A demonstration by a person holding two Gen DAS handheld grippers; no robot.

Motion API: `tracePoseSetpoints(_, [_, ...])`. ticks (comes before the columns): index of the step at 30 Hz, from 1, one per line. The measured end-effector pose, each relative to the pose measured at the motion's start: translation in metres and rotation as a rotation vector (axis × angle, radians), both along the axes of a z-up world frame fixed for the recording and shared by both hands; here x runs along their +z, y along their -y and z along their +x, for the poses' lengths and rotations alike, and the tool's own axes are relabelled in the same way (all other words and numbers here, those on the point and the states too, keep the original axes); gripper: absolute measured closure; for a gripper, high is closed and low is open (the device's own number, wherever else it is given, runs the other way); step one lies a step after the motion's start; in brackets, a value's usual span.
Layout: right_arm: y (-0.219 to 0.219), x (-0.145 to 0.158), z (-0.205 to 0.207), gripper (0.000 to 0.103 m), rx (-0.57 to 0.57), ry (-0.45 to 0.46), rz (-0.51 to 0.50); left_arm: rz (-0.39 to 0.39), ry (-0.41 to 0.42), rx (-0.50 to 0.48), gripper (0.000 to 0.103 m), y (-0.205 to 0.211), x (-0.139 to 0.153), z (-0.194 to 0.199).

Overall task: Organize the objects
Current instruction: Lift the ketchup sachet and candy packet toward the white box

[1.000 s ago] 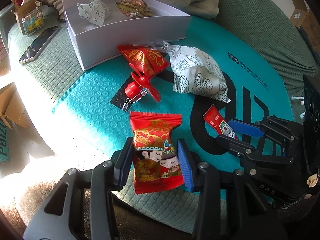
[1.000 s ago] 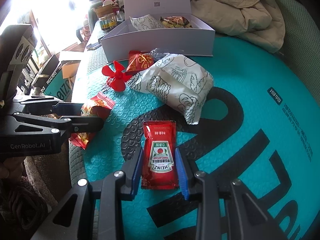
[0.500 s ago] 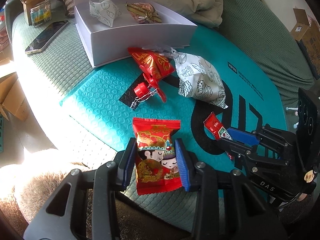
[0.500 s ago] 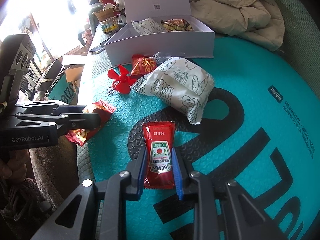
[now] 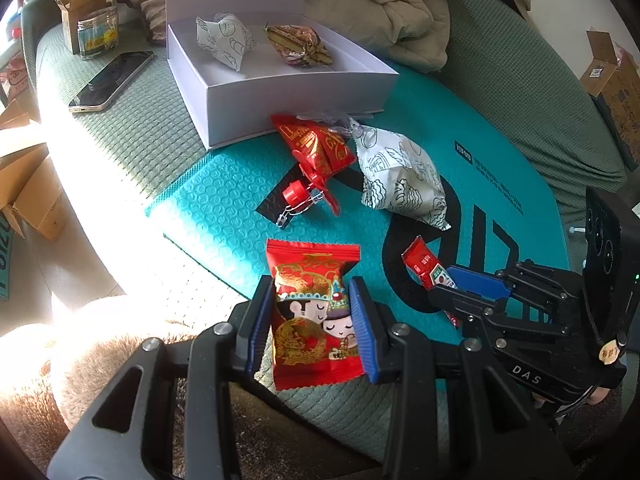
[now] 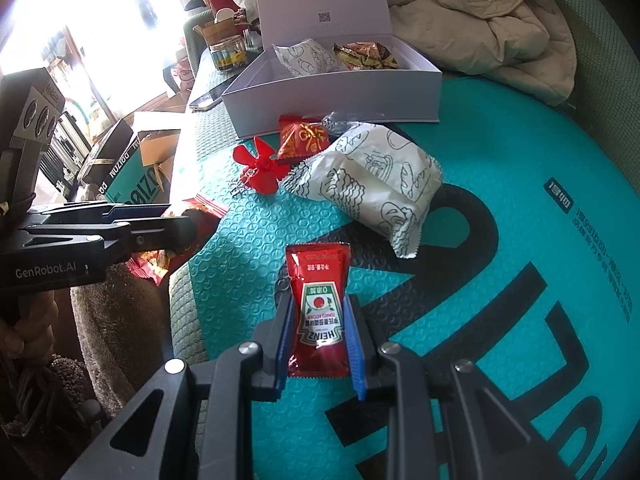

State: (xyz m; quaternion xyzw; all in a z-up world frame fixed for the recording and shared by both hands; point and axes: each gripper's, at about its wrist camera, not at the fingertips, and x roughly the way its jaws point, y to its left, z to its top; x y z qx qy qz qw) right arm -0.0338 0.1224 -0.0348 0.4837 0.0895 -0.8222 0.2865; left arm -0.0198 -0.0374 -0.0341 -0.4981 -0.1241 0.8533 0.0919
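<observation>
A green sofa (image 5: 132, 136) carries a teal bubble mailer (image 5: 224, 200), an open white box (image 5: 288, 92), a phone (image 5: 112, 80) and a beige jacket (image 5: 400, 12). On the mailer lie a red fan (image 5: 316, 188), a red packet (image 5: 316, 144) and a white patterned packet (image 5: 404, 180) near the box.

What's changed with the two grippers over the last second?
Both have just closed: the left gripper now pinches the red candy packet, the right gripper the ketchup sachet. The white box and other snacks stayed put.
</observation>
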Motion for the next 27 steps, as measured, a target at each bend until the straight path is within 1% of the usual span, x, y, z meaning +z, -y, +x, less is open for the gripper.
tracePoseSetpoints(7, [0.000,0.019,0.004,0.079,-0.003,-0.031,0.003,-0.008,-0.015,-0.009,0.067,-0.002,0.012,-0.001])
tracePoseSetpoints(15, [0.003,0.050,0.016,0.079,0.003,-0.080,-0.016,-0.041,-0.059,-0.033,0.067,-0.003,0.042,0.004])
tracePoseSetpoints(20, [0.009,0.065,0.020,0.079,0.011,-0.101,-0.023,-0.069,-0.083,-0.046,0.067,-0.002,0.058,0.005])
tracePoseSetpoints(27, [0.020,0.083,0.020,0.079,0.034,-0.119,-0.047,-0.083,-0.106,-0.052,0.067,0.006,0.078,0.001])
